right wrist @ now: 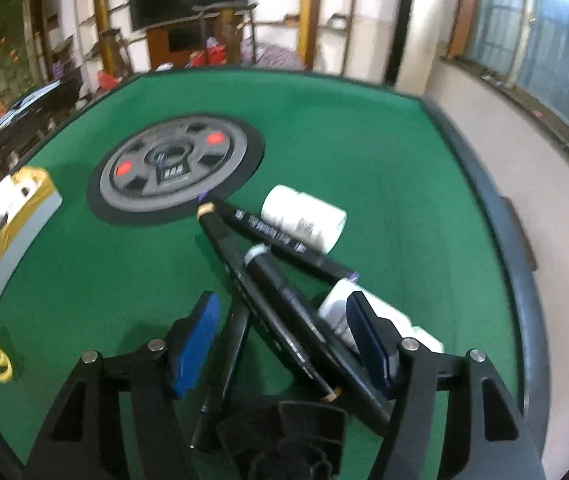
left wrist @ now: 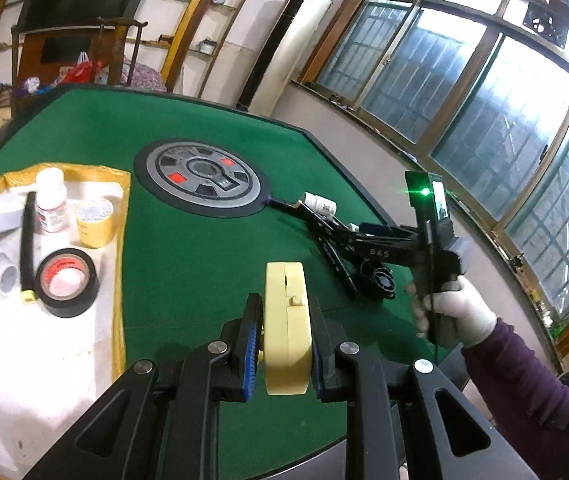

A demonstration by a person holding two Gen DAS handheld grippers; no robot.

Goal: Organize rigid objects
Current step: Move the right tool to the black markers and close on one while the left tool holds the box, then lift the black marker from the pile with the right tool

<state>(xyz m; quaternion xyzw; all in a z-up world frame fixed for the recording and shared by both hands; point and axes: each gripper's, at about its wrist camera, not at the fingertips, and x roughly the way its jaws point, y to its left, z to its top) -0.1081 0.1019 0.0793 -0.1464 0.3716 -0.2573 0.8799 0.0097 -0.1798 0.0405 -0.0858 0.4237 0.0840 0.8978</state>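
Note:
My left gripper (left wrist: 282,344) is shut on a pale yellow plastic box (left wrist: 286,320), held above the green table (left wrist: 188,264). My right gripper (right wrist: 284,340) is open and hangs over a pile of black pens (right wrist: 280,292) and white bottles (right wrist: 304,218) on the green table (right wrist: 364,152); a second white bottle (right wrist: 340,308) lies by its right finger. In the left wrist view the right gripper (left wrist: 324,236) shows at the right, over the same pile (left wrist: 336,240). The yellow-rimmed tray (left wrist: 118,240) at the left holds black tape (left wrist: 67,282), yellow tape (left wrist: 95,222), white bottles and a black pen.
A round grey hub (left wrist: 202,178) sits in the table's centre; it also shows in the right wrist view (right wrist: 174,164). The tray edge (right wrist: 12,216) lies at the left. A black fan-like part (right wrist: 288,440) lies under my right gripper. Windows and a wall stand beyond the table's right edge.

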